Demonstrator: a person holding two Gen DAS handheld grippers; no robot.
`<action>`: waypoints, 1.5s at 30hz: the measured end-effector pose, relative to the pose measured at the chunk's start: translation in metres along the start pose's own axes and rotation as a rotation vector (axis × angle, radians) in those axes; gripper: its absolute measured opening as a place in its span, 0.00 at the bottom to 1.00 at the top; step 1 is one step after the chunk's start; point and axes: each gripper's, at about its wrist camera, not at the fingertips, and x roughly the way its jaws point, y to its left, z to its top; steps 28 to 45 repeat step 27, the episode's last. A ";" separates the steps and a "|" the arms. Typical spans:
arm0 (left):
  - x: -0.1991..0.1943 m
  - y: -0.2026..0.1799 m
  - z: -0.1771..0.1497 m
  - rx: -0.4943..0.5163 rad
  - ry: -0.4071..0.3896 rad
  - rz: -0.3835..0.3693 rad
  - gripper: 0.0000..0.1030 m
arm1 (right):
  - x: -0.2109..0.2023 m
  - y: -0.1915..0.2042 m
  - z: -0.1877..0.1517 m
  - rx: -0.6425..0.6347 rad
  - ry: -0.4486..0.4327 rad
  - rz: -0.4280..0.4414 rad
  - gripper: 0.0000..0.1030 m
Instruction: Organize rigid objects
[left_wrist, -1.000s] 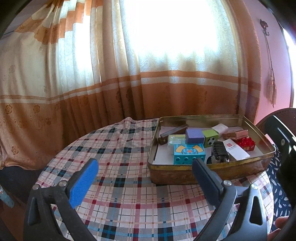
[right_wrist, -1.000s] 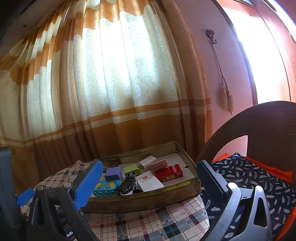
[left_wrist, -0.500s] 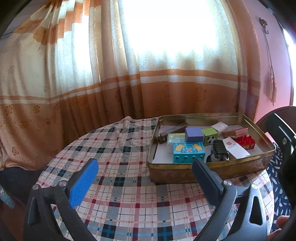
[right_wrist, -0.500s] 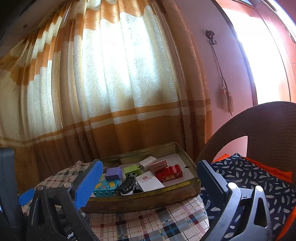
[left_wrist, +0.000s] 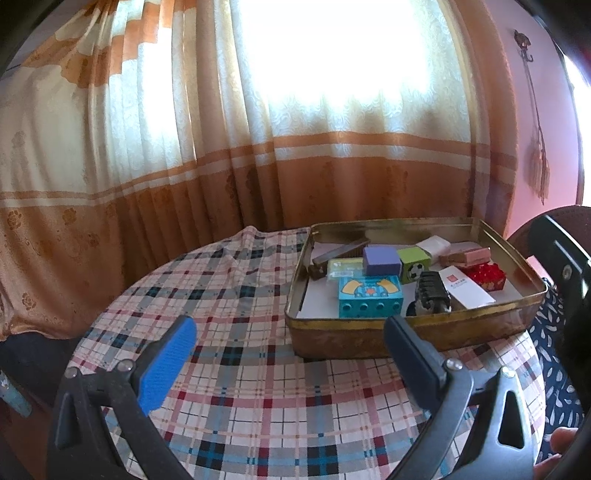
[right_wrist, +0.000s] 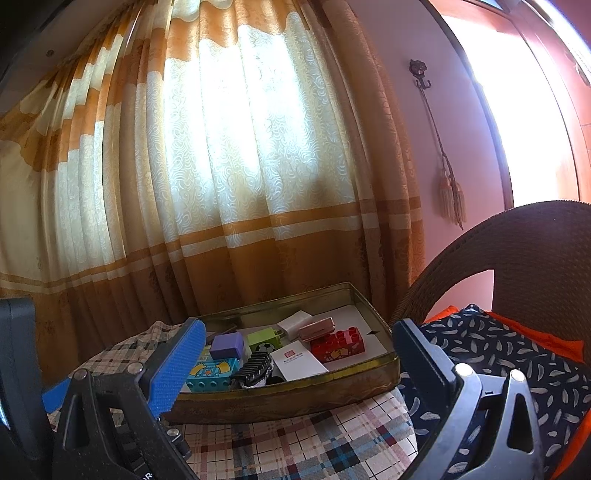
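Note:
A gold metal tin (left_wrist: 369, 338) sits on the right of the plaid-covered table (left_wrist: 229, 295). It holds a teal block (left_wrist: 369, 297), a purple block (left_wrist: 380, 260), a green football cube (left_wrist: 413, 260), a red studded brick (left_wrist: 484, 275), a white card box (left_wrist: 465, 288), a black comb-like piece (left_wrist: 430, 291) and other small items. The tin shows in the right wrist view (right_wrist: 288, 398) too. My left gripper (left_wrist: 288, 354) is open and empty, above the cloth in front of the tin. My right gripper (right_wrist: 299, 358) is open and empty, near the tin's front wall.
Orange and cream curtains (left_wrist: 258, 147) hang behind the table. A wicker chair (right_wrist: 517, 251) with a feather-print cushion (right_wrist: 498, 354) stands right of the table. A tassel cord (right_wrist: 448, 192) hangs on the pink wall. The other gripper's body (right_wrist: 18, 369) is at the left.
The left wrist view has shifted very slightly; the tin sits a touch higher and further left. Both grippers stay open. Nothing was picked up or moved.

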 end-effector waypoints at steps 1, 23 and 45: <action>0.001 0.000 0.000 0.002 0.003 0.004 1.00 | 0.000 0.000 0.000 0.001 0.001 0.000 1.00; 0.009 0.005 -0.001 -0.018 0.047 0.003 1.00 | 0.001 0.000 0.000 0.006 0.006 -0.003 1.00; 0.009 0.005 -0.001 -0.018 0.048 0.003 1.00 | 0.001 -0.001 -0.001 0.005 0.007 -0.004 1.00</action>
